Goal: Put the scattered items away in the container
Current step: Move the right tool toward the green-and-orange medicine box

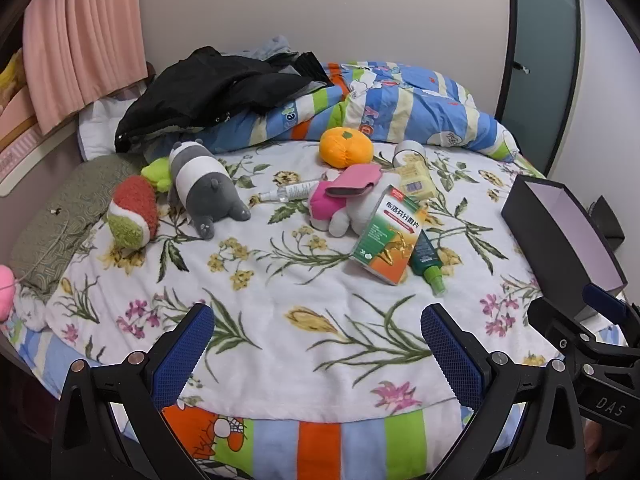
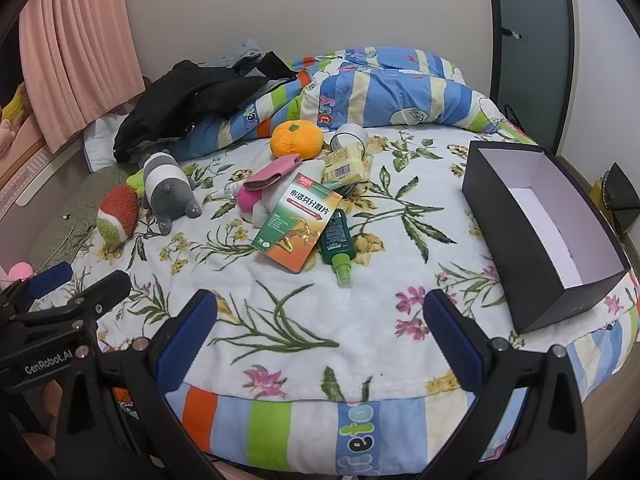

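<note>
both grippers, left gripper (image 1: pixel 318 354) and right gripper (image 2: pixel 320 340), hover jaws wide apart, holding nothing, over the flowered blanket (image 2: pixel 280 312). medicine box (image 2: pixel 296 226) and green bottle (image 2: pixel 338 242) lie mid-bed; open dark box (image 2: pixel 536 236) sits right.

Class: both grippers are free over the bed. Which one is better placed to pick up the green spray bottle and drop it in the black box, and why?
Probably the right gripper: open, with the green spray bottle just ahead and the black box on its own side. The left gripper is open too, but farther from the box.
</note>
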`<state>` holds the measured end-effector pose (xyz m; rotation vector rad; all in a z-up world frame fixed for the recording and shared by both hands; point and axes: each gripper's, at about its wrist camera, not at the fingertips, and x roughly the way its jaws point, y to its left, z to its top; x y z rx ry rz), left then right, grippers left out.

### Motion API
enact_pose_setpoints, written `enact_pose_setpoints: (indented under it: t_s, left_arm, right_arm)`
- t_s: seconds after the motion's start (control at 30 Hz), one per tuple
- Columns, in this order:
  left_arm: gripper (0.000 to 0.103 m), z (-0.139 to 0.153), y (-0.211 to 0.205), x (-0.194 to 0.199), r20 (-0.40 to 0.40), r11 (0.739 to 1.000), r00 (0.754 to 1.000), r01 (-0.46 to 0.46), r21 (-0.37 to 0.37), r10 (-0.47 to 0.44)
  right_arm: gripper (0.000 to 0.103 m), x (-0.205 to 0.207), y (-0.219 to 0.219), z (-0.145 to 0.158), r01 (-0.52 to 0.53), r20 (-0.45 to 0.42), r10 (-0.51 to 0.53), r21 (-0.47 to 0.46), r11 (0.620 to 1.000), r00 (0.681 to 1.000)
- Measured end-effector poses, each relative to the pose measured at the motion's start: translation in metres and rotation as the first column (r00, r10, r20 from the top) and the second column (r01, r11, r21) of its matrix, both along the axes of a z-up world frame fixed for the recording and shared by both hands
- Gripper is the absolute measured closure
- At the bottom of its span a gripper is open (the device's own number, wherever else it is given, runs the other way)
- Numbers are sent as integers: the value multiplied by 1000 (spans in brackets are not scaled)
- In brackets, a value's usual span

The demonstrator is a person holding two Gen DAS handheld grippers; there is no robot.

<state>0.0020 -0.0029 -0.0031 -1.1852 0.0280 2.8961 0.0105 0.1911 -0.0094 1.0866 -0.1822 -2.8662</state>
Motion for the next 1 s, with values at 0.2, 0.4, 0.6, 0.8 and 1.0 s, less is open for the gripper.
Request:
enact_pose_setpoints:
  t_s: [0.2,0.4,0.6,0.8,1.0]
  left_arm:
    - [0,-3,0,-1,-3,1000,1000,2,-20,-2]
    - [0,-9,1,-5,9,1000,1000,9,-14,-9]
    - [0,-9,4,-4,-4,998,998,62,34,-61]
    - [0,-17,2,-15,21,984,992,124,124,-128]
    - [0,-33,-6,-37,60,969,984,156,190,-170]
  right_arm:
    - [0,-1,5,-3,-9,5,9,-4,1000,1000]
    - [0,-3,9,-4,-12,5,12,-9,1000,1000]
    - [0,-7,10,-7,-32,5,32,-14,999,999]
    - [0,-17,16,-13,-57,-6,57,-45,997,998]
    - [0,-41,31,-26,-80,2,81,-135,988,997]
